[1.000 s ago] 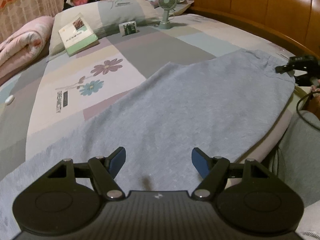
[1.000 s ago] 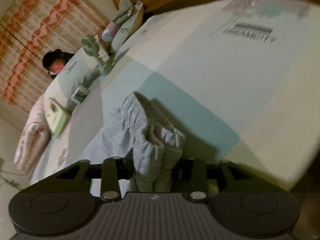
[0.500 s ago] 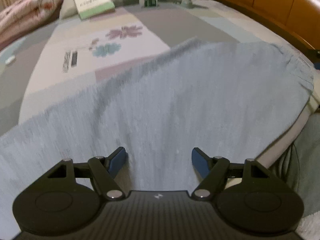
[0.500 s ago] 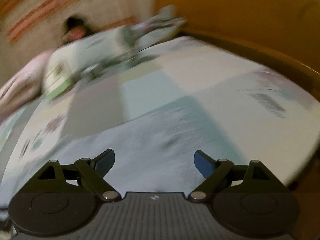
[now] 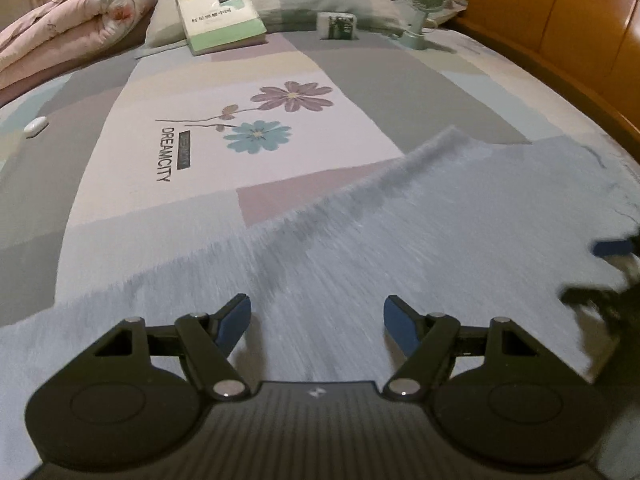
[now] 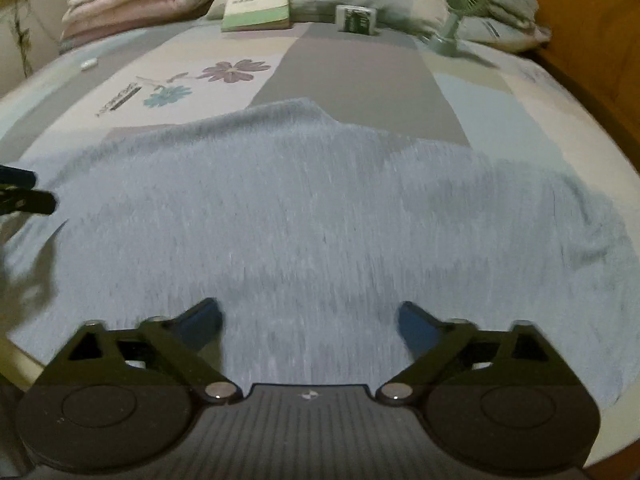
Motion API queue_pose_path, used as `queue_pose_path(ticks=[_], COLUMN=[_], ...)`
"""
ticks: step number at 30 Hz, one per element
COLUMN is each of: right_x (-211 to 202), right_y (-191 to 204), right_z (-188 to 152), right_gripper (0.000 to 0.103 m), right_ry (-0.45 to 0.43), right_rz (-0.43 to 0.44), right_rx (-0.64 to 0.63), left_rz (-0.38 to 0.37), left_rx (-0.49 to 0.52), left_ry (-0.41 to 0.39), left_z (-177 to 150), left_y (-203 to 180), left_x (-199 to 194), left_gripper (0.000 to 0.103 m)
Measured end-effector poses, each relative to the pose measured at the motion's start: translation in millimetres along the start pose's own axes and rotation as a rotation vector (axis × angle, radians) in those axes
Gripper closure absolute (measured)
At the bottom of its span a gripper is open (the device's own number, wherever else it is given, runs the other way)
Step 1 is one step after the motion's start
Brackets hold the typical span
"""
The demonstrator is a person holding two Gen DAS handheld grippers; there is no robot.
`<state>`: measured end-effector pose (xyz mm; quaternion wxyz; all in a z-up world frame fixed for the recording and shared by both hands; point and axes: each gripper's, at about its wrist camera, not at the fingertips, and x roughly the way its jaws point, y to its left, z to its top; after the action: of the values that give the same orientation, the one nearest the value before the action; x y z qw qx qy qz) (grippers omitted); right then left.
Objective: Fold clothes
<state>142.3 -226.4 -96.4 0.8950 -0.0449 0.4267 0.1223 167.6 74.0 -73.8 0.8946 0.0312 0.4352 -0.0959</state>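
Across the near part of the bed [image 5: 120,208], in the left wrist view, the grey garment [image 5: 400,248] lay spread flat. Over it the left gripper [image 5: 317,322] hung with fingers apart and nothing between them. At the right edge the right gripper [image 5: 612,248] showed blurred.

From the right wrist view, the same garment [image 6: 320,220] covered the bedsheet's near half. The right gripper [image 6: 310,326] had just been opening; its fingers stood wide, empty, above the cloth.
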Motion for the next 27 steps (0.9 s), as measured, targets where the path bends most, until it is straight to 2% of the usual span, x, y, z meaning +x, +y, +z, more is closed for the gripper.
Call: queue_pose_path(ticks=[7, 13, 17, 20, 23, 25, 27], right_x=[-8.1, -10.2, -19.1, -11.7, -5.5, -7.7, -10.2], right_y=[0.7, 2.4, 6.6, 8.3, 9.1, 7.8, 3.4], right_z=[-10.9, -4.3, -0.9, -3.0, -8.6, -10.7, -11.3], right_gripper=[0.000, 0.000, 0.000, 0.000, 0.000, 0.000, 0.000], right_ry=[-0.018, -0.018, -0.046, -0.021, 0.001, -0.005, -0.001], right_rz=[-0.010, -0.011, 0.002, -0.003, -0.007, -0.005, 0.003], right_rx=[-0.008, 0.004, -0.014, -0.015, -0.017, -0.030, -0.023], left_rz=[0.014, -0.001, -0.042, -0.067, -0.055, -0.030, -0.038], left_rx=[-0.039, -0.017, 0.050, 0.104, 0.086, 0.034, 0.011], left_ry=[-0.018, -0.045, -0.037, -0.022, 0.021, 0.085, 0.088], left_z=[21.5, 28.2, 6.1, -17.4, -40.5, -53.5, -58.7], left_y=[13.8, 10.1, 2.3, -2.3, 6.3, 20.9, 31.4], left_x=[34.8, 6.5, -27.1, -43.9, -44.5, -36.1, -40.5], left_gripper=[0.028, 0.028, 0.027, 0.027, 0.027, 0.027, 0.026])
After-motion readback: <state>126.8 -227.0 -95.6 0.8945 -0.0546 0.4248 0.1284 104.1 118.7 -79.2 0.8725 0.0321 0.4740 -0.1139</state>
